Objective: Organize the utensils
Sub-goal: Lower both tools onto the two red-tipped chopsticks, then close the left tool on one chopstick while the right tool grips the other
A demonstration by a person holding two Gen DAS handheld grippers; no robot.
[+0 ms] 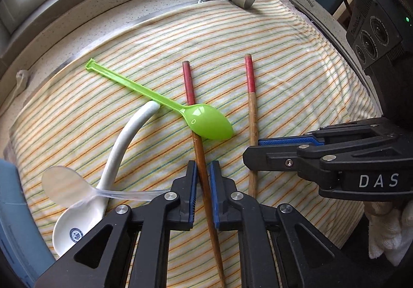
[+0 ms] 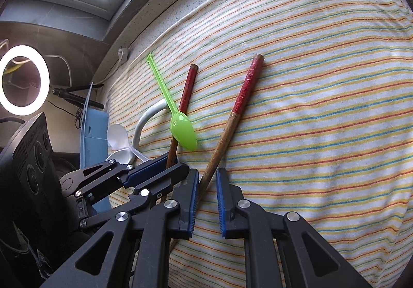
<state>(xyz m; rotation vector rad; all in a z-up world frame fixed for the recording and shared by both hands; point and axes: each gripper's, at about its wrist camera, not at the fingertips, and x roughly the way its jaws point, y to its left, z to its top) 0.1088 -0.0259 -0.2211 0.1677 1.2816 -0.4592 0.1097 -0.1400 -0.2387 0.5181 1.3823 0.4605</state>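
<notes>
A: Between the pads of the left claw (image 1: pixel 204 179) runs one chopstick (image 1: pixel 200 148), and between the pads of the right claw (image 2: pixel 207 184) runs the other chopstick (image 2: pixel 232 117). Both claws are parted, neither one clenched yet.

B: So a double pickup, by the look of it. What makes it go well?

A: Close squarely on the bare wood and lift level. On the left side, mind the green spoon (image 1: pixel 209 121): ahead of the claw, its bowl lies across that chopstick, so I'd expect it to tip or slide as the stick rises. A slow lift, or drawing the stick back from under it, seems wise.

B: And the right one?

A: Free ahead of the claw, nothing resting on it. Its stick sits closer to the left pad than the right, so centring first should stop it rolling.

B: How do the sticks look?

A: Brown wood, slim at the claw end, red bands at the far ends, lying on the striped cloth (image 2: pixel 322 107). Off to the left of the left claw sit a white spoon (image 1: pixel 116 148) and a clear spoon (image 1: pixel 64 184), overlapping each other.
</notes>
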